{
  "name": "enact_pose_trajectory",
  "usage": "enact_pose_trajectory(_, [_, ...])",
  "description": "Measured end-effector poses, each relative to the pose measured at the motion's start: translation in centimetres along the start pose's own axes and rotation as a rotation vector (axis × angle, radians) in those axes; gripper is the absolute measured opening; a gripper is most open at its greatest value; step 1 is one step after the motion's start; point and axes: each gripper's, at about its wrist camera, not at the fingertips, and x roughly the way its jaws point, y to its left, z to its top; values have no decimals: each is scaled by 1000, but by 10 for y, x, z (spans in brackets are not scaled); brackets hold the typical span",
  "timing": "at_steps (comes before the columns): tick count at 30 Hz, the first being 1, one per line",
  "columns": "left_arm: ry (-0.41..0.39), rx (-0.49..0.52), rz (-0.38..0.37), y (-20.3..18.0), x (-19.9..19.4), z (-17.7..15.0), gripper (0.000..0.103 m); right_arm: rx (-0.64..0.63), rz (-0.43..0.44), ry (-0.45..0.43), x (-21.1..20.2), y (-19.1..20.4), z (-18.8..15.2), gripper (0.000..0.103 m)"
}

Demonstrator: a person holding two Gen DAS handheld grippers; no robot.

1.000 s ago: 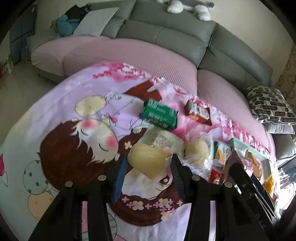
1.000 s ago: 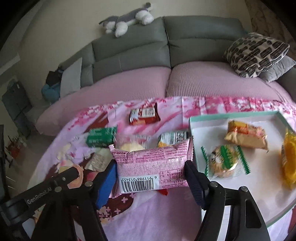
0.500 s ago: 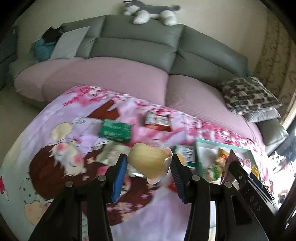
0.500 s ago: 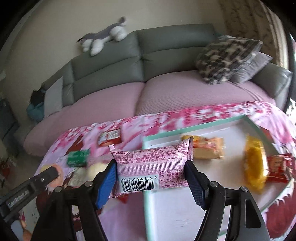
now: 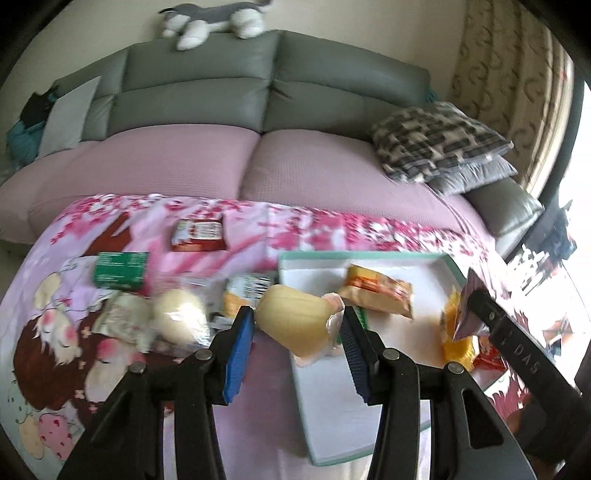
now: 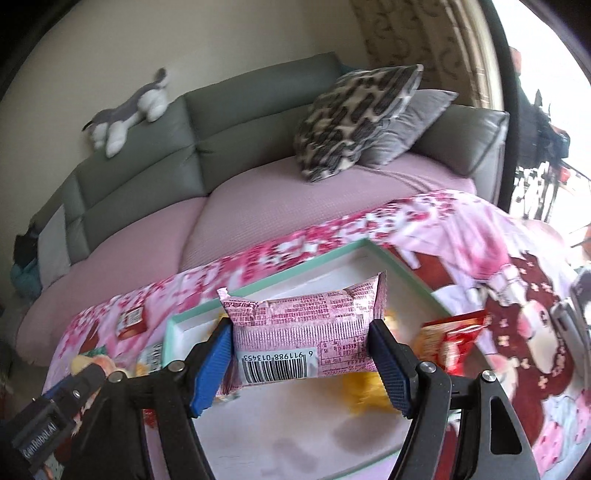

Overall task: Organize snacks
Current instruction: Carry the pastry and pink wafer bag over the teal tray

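Left gripper point(image 5: 297, 321): blue-padded fingers pinching a pale yellow bun in a clear wrapper point(image 5: 293, 319); the bun hangs over the near-left edge of the tray, its wrapper end trailing toward the right pad
Right gripper point(image 6: 301, 350): blue pads clamped on the two ends of a pink printed snack packet with a barcode point(image 6: 303, 334); the packet is held level above the tray's inside
Tray: shallow white rectangular tray with a mint-green rim point(image 5: 364, 254) lying on the pink cartoon-print blanket point(image 5: 66, 332); inside it an orange-and-yellow wrapped snack point(image 5: 376, 290) near the far wall; a yellow packet point(image 5: 456, 341) toward the right side; a red packet point(image 6: 452, 341) by the right rim
Loose on the blanket: a green rectangular box point(image 5: 120, 269); a red-and-white packet point(image 5: 199, 234) beyond it; a second pale bun in clear wrap point(image 5: 179, 319), blurred, left of the left gripper; a yellow-and-white packet point(image 5: 245, 293) just beside the tray's left edge
Background: grey sofa with pink seat covers point(image 5: 177, 162); a grey-and-white plush dog point(image 5: 212, 18) on its backrest; a black-and-cream patterned cushion point(image 5: 436, 142) at the right end
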Motion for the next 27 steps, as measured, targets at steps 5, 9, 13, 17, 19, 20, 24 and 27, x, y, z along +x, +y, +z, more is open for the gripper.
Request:
enact_pose_trajectory(5, [54,57,-25,-27,17,-8,49,19,-24,-4,-2,-20,4,76])
enact_pose_trajectory(9, [89,77,-19,-35,30,-13,49,17,-22,13,1,-24,4,76])
enact_pose_trajectory(13, [126,99,-12,-41,40,-19,49,-8,-16,38,6,-16,0,76])
enact_pose_trajectory(17, [154,115,-13,-46,47,-23,49,-43,-16,52,10,-7,-4,76])
enact_pose_trajectory(19, [165,119,-11,-46,49,-25,49,-50,-14,64,13,-5,-6,77])
enact_pose_trajectory(20, [170,118,-8,-45,50,-26,49,-52,-15,69,14,-4,-7,77])
enact_pose_trajectory(24, [183,113,-1,-44,53,-27,50,-67,-19,79,17,-1,-9,78])
enact_pose_trajectory(27, [185,115,-5,-44,51,-26,64,-83,-27,85,18,2,-10,78])
